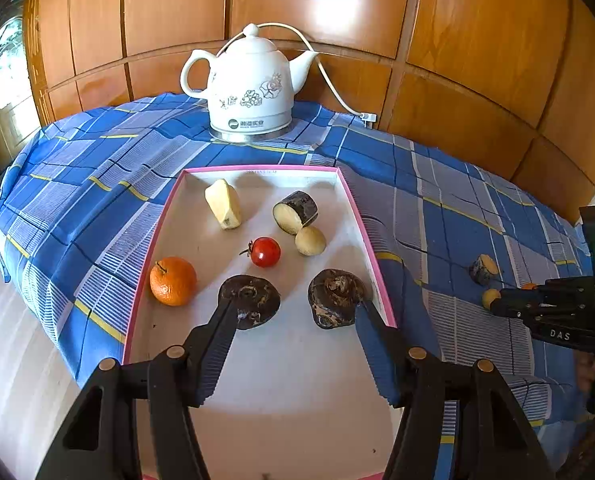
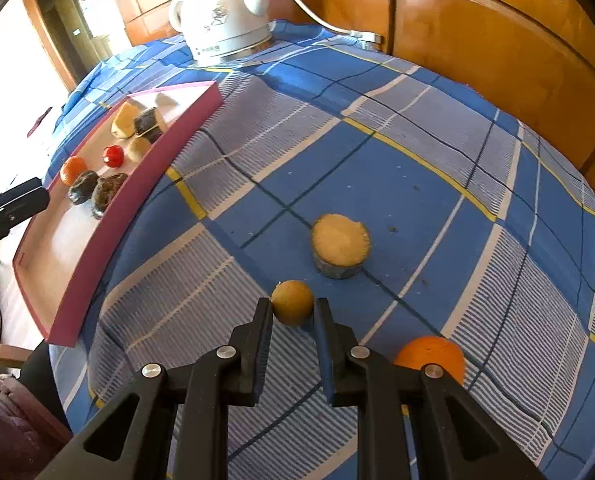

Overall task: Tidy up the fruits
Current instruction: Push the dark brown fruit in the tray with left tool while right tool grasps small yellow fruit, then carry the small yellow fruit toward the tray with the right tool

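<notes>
Right tongs (image 2: 293,308) clamp the small round tan fruit (image 2: 292,302), low centre: light, firm, apt to roll, best pinched across its middle; left tongs (image 1: 297,312) hang open, empty

In my tray (image 1: 371,240) lie seven fruits near its far end; a longan (image 2: 292,302), cut piece (image 2: 340,245) and orange (image 2: 431,354) sit on the cloth (image 2: 377,168).

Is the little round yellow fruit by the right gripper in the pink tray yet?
Not yet. The yellow fruit sits on the blue cloth, outside the tray, between the right gripper's fingers.
</notes>
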The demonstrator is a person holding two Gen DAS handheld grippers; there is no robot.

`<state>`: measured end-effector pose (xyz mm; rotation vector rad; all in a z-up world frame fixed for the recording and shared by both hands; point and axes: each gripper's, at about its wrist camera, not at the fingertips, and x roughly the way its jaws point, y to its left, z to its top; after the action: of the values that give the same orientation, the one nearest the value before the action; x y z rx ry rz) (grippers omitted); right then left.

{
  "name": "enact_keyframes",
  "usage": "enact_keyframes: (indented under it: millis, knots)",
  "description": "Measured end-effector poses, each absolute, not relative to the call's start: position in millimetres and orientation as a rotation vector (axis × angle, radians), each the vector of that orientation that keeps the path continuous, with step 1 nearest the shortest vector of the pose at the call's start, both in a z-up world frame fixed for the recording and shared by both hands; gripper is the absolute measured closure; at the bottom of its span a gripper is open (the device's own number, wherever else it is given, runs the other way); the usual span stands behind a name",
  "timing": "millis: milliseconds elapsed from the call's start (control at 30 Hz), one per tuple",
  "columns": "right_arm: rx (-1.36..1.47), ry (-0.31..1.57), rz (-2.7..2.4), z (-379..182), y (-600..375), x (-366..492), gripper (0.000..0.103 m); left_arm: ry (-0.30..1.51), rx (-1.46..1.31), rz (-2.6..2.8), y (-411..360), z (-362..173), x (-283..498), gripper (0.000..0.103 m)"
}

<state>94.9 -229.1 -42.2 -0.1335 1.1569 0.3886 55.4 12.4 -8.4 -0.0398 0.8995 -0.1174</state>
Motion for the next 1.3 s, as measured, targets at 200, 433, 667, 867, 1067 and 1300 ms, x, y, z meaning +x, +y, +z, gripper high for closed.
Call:
enact_keyframes:
  millis: [200,433,667,867,1067,1300]
  knots:
    - [-0.165,1.163,0.442,-43,-217,88,0.082,0.917,-0.056,-0.119,14,-11,55,0.041]
    - [-0.152,1.165,0.432,-43,-220,90,0.082,0.918,-0.095,-0.091,30,-11,56,0.041]
    - [-0.134,1.133,0.455,-22,-208,84,0.082,0.922,-0.103,-0.046,51,-14,53,0.041]
    - [-0.142,1.054,0.598,9,-143,65,0.082,0.911,-0.129,-0.021,63,-14,51,0.039]
    - [-0.228,1.046,0.664,3,-80,59,0.082,0.896,-0.151,-0.013,73,-12,48,0.039]
    - [-0.319,1.091,0.620,-20,-52,70,0.082,0.900,-0.160,-0.015,78,-17,45,0.039]
